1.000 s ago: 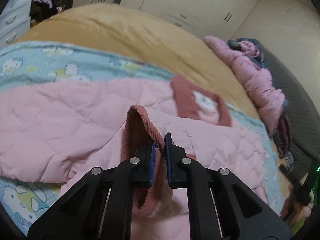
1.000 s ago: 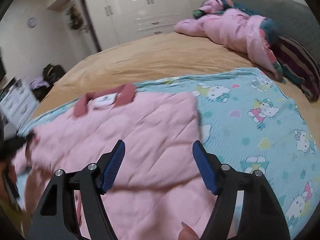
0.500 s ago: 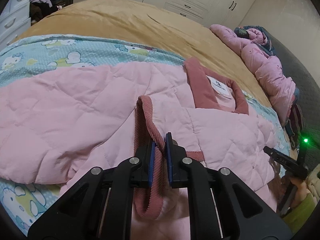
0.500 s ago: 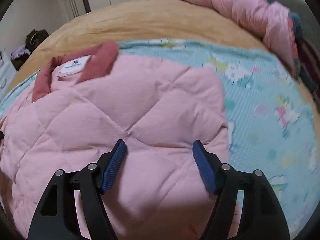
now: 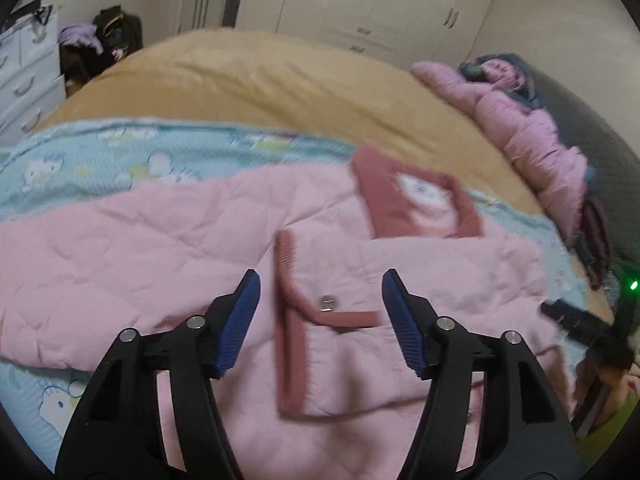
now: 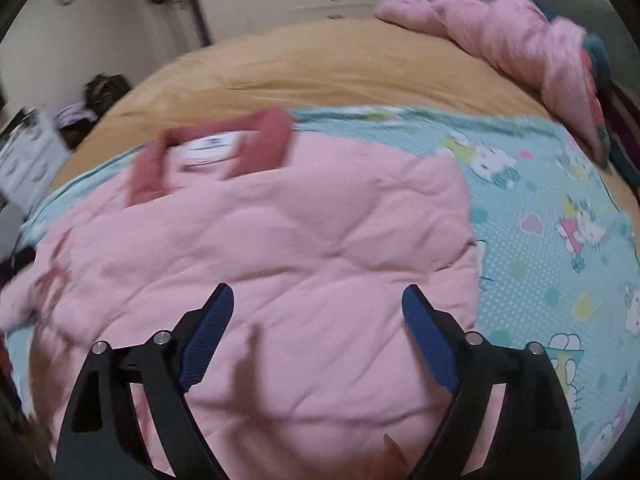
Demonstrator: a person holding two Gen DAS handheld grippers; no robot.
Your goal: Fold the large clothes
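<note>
Inspecting the pink quilted jacket (image 5: pixel 168 256), I find it spread on the bed, lying over a blue cartoon-print blanket (image 6: pixel 552 184) that in turn covers a tan bedspread (image 5: pixel 256 80).

Left gripper (image 5: pixel 320 312): its jaws have just been opening and now stand apart, pads clear of the cloth. The ribbed maroon cuff (image 5: pixel 286 256) with its snap button (image 5: pixel 327 303) lies between them, released onto the jacket body. Right gripper (image 6: pixel 318 336): its jaws have likewise just been opening and stand wide, hovering over the quilted panel with nothing between the pads.

Handling, in my judgement: the jacket is padded, soft and limp, bulky but light. It will drape and spring back rather than hold a crease, and the smooth shell may slide on the blanket. The firmer holds are the ribbed cuff, the maroon collar (image 6: pixel 208 152) ahead of both jaws, and the outer edge of the body just to the right of the right jaws; a pinch in mid-panel would gather only the top layer.

Surroundings: a second pink padded garment (image 6: pixel 520 28) lies heaped far ahead and to the right, well apart. Drawers (image 5: pixel 24 76) and dark bags (image 5: pixel 108 36) stand off the bed, far ahead-left. Nothing obstructs the fold; both views are motion-blurred.
</note>
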